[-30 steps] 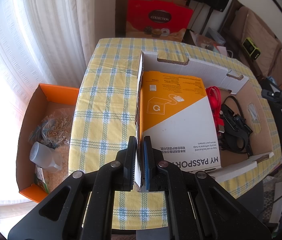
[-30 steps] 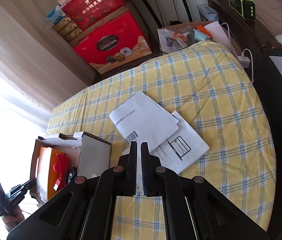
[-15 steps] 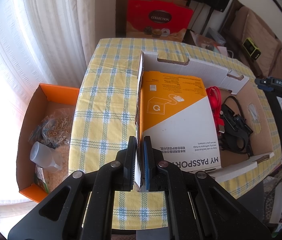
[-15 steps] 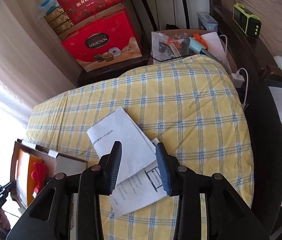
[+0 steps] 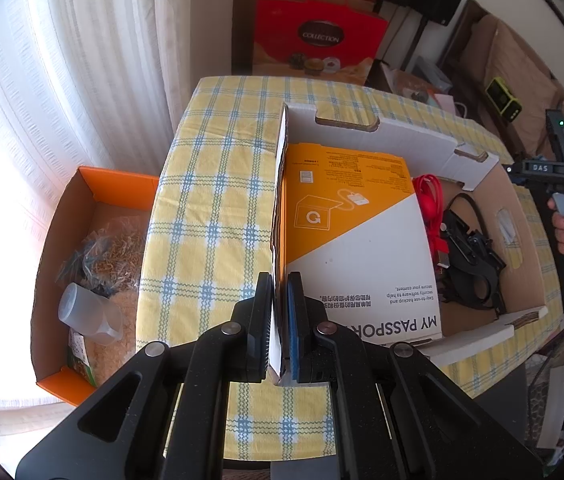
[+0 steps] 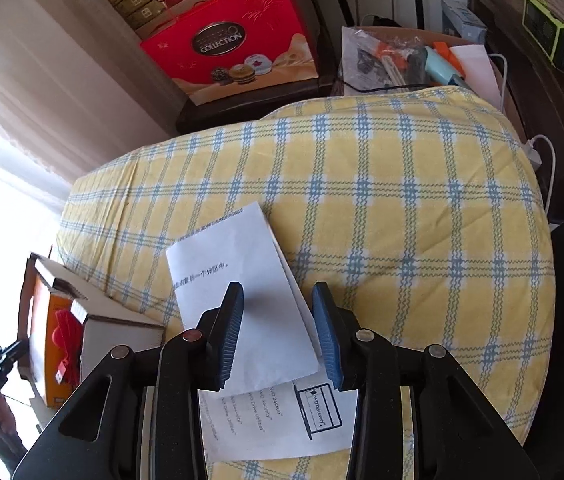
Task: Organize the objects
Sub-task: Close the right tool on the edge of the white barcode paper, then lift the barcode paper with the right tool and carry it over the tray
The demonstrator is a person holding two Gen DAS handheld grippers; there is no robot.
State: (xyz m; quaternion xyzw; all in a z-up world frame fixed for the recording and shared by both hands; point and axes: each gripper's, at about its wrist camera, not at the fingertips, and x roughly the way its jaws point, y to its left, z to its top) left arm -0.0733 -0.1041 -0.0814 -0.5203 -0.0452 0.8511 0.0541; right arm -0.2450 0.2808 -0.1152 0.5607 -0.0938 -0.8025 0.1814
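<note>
A: Left claw point(image 5: 280, 320): clamped shut on the near end of the cardboard box's side wall point(image 5: 278, 208), pinning the box on the checked tabletop point(image 5: 210, 216). Inside, near to far: orange-and-white carton point(image 5: 358, 240), red cable point(image 5: 428, 204), black cable bundle point(image 5: 468, 252).

B: Right claw point(image 6: 278, 336)?

A: Part open, nothing gripped. Poised over the upper folded leaflet point(image 6: 238, 280), pads point(image 6: 232, 332) either side, none pressing. Beneath it, overlapping toward the camera: printed sheet point(image 6: 282, 420). Both flat on the cloth, beside the box, not in it.

B: Likely faults?

A: Flat paper on soft cloth: pads liable to skate over the sheet, or to pinch a fold of tablecloth along with it. Closing on one edge only: leaflet liable to unfold or crease. Overlap with the lower sheet: possible drag of both, shedding one short of the box.

B: Farther out?

A: Tabletop's far edge, then red gift boxes point(image 6: 234, 52). No interference expected.
</note>
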